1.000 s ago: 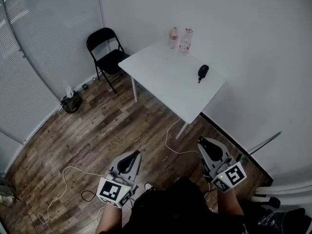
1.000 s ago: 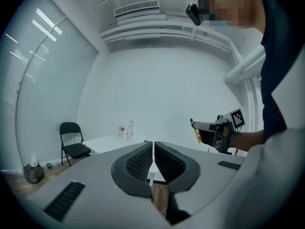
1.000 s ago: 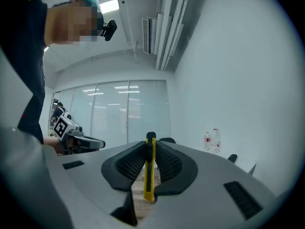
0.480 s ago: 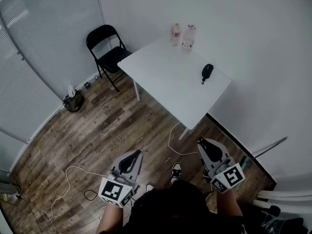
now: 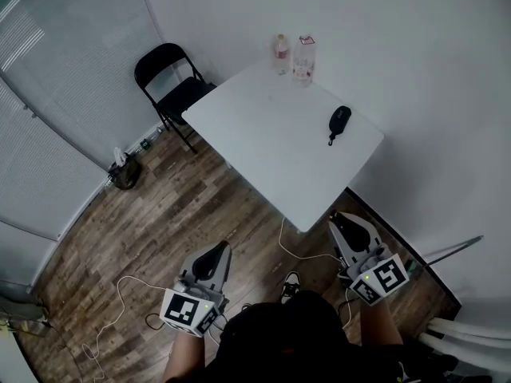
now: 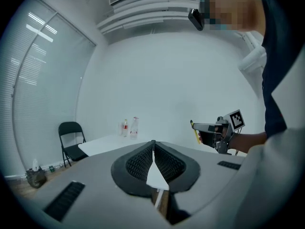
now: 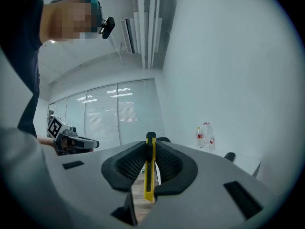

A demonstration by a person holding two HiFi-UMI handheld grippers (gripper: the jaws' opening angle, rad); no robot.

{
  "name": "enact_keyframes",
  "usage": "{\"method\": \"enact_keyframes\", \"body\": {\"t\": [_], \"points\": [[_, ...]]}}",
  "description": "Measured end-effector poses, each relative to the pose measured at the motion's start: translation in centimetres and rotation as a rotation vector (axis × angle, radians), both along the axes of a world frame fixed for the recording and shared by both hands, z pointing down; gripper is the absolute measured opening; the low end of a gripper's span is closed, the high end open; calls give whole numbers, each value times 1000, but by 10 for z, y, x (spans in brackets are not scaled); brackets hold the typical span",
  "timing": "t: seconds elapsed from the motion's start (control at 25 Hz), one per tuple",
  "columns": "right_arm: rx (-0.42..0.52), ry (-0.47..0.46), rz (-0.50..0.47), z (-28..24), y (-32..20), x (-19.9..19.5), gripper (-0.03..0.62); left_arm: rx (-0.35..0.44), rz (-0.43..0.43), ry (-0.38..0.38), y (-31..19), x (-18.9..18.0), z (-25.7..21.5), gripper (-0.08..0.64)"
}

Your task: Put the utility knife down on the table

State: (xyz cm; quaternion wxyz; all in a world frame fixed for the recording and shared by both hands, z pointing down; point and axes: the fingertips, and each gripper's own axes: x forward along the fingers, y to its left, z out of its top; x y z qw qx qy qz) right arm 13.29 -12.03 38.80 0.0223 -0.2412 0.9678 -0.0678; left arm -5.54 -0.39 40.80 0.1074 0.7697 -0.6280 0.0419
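right claw (image 7: 150,144): clamped on the yellow utility knife (image 7: 149,171), which stands upright between the pads
left claw (image 6: 153,149): pinched shut, nothing in it
knife spot: up in the air over the wood floor (image 5: 184,214), near the white table (image 5: 263,150), not on it
on the table: two bottles (image 5: 303,57) at the far edge, a small black thing (image 5: 338,121)

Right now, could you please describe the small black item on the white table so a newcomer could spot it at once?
Find the white table by the wall. Two clear bottles stand at its far corner; the small black item lies alone near the wall-side edge, closer to the person. It is the only dark, low, rounded thing there, with a short tail.
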Motion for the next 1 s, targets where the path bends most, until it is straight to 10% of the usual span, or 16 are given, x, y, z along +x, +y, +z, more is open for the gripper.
{"method": "enact_keyframes", "body": {"t": [0.52, 1.0], "points": [[-161, -13, 10, 48, -77, 21, 75, -74, 38, 11, -88, 28, 25, 31], [-174, 33, 182, 44, -110, -21, 75, -59, 210, 47, -163, -21, 26, 31]]}}
